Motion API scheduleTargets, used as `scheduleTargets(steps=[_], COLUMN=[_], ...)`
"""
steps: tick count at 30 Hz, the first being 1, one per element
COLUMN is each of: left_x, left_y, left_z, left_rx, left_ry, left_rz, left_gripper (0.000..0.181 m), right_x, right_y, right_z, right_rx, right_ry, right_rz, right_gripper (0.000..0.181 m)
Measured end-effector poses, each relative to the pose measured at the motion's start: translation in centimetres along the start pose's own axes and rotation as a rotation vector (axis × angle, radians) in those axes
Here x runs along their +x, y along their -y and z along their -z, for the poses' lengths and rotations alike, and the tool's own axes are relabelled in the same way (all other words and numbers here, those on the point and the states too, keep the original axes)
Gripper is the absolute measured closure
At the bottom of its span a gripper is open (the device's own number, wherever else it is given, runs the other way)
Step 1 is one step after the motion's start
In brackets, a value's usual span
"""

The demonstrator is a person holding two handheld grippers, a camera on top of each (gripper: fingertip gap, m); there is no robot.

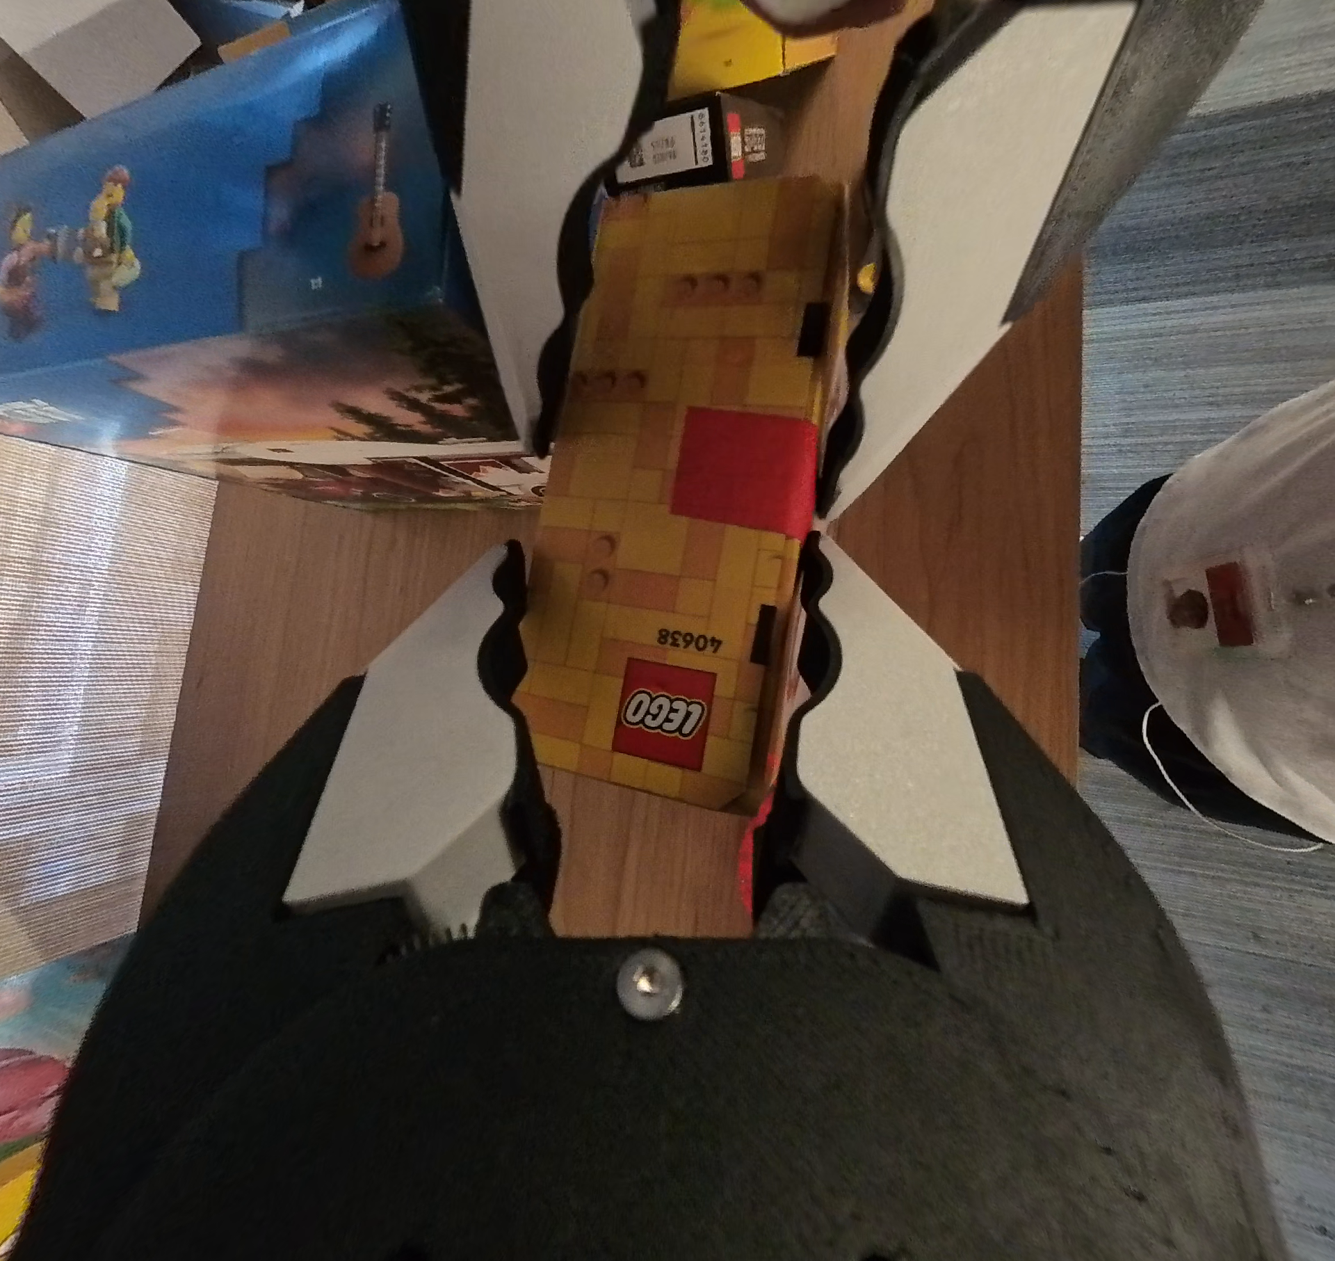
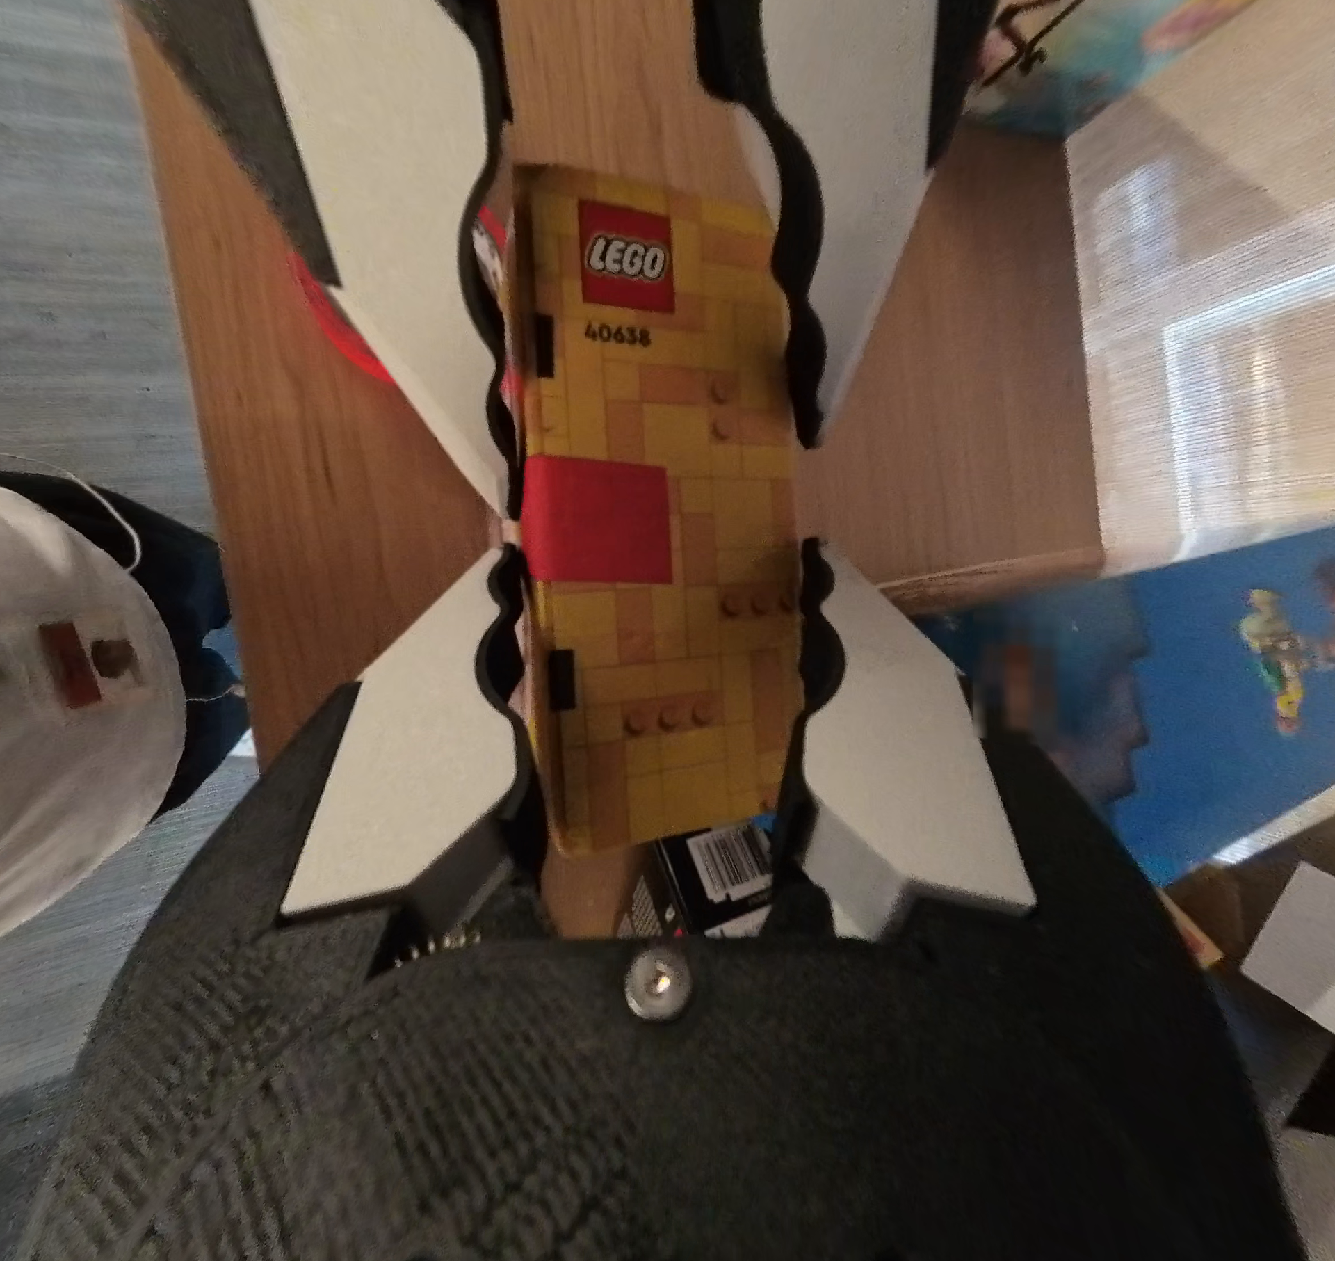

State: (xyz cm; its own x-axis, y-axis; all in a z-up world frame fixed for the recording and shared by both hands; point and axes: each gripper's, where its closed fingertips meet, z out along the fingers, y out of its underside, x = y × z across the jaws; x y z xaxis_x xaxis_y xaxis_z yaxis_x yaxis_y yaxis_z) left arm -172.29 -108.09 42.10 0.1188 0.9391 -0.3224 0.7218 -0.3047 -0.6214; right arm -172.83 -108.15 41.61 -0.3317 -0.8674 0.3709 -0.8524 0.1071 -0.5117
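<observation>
Left gripper [image 1: 664, 547] and right gripper [image 2: 654, 547] both clamp the yellow box [image 1: 686, 475] from opposite ends above the wooden table [image 1: 961, 504]; keep squeeze even, level.

The long box [image 1: 672, 489] lies on the table [image 1: 953, 446], a large box [image 1: 217, 229] to its left.

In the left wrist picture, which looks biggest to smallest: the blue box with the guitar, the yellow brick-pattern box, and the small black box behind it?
1. Blue box with the guitar, partly cut off by the frame.
2. Yellow brick-pattern box, though it sits nearest the camera, which inflates it.
3. Small black box, partly hidden, so its true size is unsure.
</observation>
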Motion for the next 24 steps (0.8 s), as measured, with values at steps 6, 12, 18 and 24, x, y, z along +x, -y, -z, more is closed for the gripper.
scheduleTargets(steps=[6, 12, 18, 24], left_x=[-0.22, -0.41, -0.26, -0.21], left_y=[-0.01, 0.02, 0.12, 0.12], left_z=[-0.14, -0.21, -0.14, -0.12], left_rx=[0.001, 0.024, 0.051, 0.052], left_ry=[-0.01, -0.006, -0.008, -0.008], left_rz=[0.007, 0.004, -0.018, -0.024], left_gripper=[0.105, 0.106, 0.105, 0.105], right_x=[0.17, 0.4, 0.18, 0.05], right_y=[-0.1, -0.15, 0.51, 0.41], right_z=[-0.13, -0.19, 0.36, 0.46], right_rx=[-0.072, -0.109, -0.004, -0.024], right_ry=[0.021, 0.026, 0.13, 0.113], right_rz=[-0.065, -0.117, -0.2, -0.171], right_gripper=[0.105, 0.107, 0.109, 0.11])
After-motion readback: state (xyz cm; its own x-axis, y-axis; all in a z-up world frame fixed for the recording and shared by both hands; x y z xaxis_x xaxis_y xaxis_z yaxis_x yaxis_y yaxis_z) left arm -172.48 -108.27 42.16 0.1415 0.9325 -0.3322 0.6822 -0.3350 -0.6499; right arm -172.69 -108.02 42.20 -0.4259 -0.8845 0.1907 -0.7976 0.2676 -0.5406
